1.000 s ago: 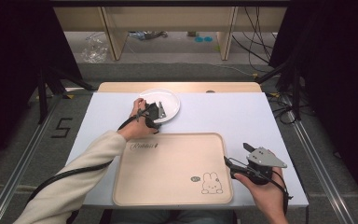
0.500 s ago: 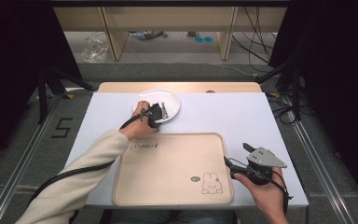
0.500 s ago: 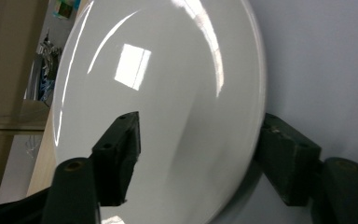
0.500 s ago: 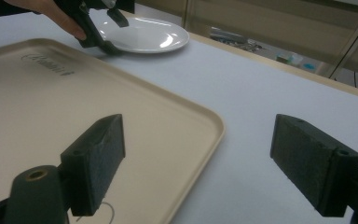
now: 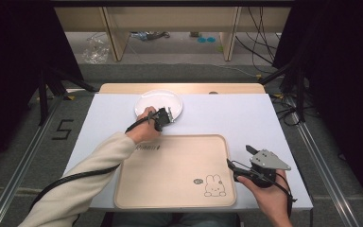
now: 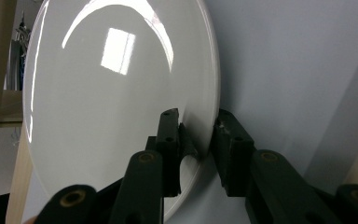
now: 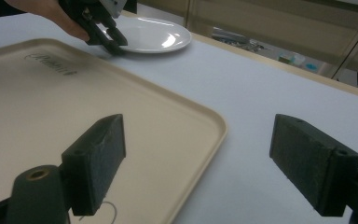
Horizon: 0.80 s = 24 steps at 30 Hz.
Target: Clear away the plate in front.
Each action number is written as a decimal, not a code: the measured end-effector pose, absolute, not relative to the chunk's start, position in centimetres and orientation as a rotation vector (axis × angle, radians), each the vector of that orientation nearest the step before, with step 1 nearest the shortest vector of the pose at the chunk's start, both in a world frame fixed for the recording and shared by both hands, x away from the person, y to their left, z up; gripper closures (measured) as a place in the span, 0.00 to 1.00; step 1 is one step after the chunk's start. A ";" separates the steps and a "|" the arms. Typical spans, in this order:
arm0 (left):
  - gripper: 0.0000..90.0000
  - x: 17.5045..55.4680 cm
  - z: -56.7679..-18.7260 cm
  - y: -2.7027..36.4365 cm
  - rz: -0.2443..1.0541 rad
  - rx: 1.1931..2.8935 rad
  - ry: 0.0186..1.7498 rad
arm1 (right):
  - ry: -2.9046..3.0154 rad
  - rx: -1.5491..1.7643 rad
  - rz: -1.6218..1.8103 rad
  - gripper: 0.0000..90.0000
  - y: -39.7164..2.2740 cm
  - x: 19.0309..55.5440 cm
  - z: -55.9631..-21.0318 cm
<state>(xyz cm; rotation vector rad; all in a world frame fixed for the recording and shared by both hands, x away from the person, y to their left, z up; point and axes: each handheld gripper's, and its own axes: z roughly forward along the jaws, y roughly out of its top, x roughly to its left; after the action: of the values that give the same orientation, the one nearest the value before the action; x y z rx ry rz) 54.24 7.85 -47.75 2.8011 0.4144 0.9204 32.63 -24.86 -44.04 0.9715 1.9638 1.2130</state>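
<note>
One white plate (image 5: 158,104); one beige tray (image 5: 172,172); two tongs, left (image 5: 166,116), right (image 5: 238,166).

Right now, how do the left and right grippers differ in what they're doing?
The left gripper has just been closing, its fingers around the rim of the white plate; the right gripper is open with nothing between its fingers. The left is at the far side of the tray, the right by the tray's near right corner. Both have black fingers.
</note>
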 end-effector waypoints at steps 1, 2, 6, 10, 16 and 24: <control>0.83 54.2 -47.8 7.7 0.953 2.806 0.391 | 1.964 0.973 1.214 0.22 -24.8 32.6 -44.0; 0.86 54.0 -47.9 7.5 0.977 2.815 0.384 | 1.964 0.974 1.215 0.22 -24.8 32.6 -44.0; 0.88 53.4 -48.2 6.9 1.050 2.841 0.347 | 1.966 0.969 1.217 0.23 -24.8 32.6 -44.0; 0.90 53.4 -48.0 6.9 1.069 2.848 0.315 | 1.967 0.970 1.223 0.23 -24.8 32.6 -44.0; 0.94 53.4 -46.7 7.2 1.140 2.783 0.317 | 1.965 0.967 1.226 0.23 -24.8 32.6 -44.0; 0.97 53.7 -44.9 7.7 1.172 2.740 0.331 | 1.968 0.967 1.225 0.24 -24.8 32.6 -44.0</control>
<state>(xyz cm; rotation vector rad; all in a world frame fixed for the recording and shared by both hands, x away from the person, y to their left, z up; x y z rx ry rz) 53.70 7.72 -44.91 2.7396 0.3310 1.1720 32.63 -24.79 -44.01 0.9675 1.9681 1.2253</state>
